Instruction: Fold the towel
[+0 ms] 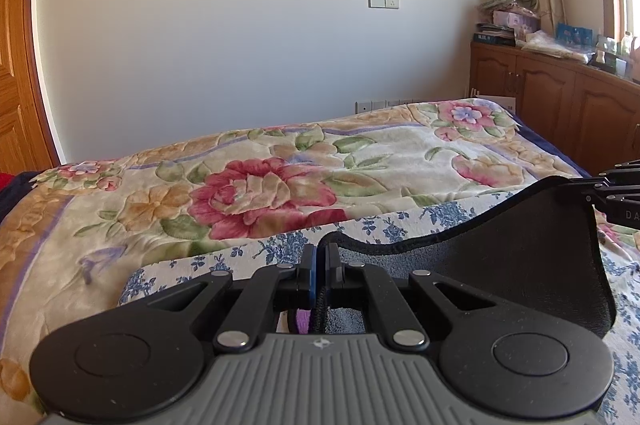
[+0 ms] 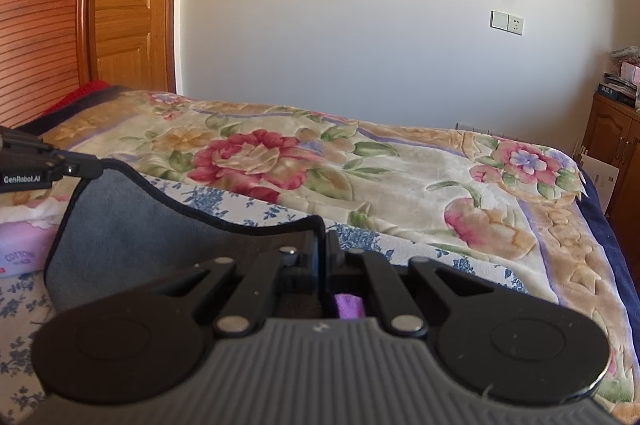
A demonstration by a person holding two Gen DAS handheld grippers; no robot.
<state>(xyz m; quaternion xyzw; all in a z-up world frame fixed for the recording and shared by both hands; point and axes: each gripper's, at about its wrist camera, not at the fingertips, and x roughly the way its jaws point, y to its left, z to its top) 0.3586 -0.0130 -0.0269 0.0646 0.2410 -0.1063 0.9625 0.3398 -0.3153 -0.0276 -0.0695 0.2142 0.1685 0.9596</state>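
A dark grey towel (image 1: pixel 532 249) with a black hem is held up off the bed between my two grippers. My left gripper (image 1: pixel 321 257) is shut on one top corner of it. The towel sags in a curve toward my right gripper, whose tip shows at the right edge (image 1: pixel 616 191). In the right wrist view my right gripper (image 2: pixel 323 245) is shut on the other top corner of the towel (image 2: pixel 132 221), and the left gripper's tip (image 2: pixel 80 165) holds the far corner at the left. A bit of purple cloth (image 2: pixel 350 305) shows under the fingers.
Below lies a blue-flowered white sheet (image 1: pixel 420 221) on a bed with a large floral blanket (image 1: pixel 256 193). A pink tissue pack (image 2: pixel 20 249) lies at the left. A wooden cabinet (image 1: pixel 560 97) with clutter stands at the right, a wooden door (image 2: pixel 128 5) at the left.
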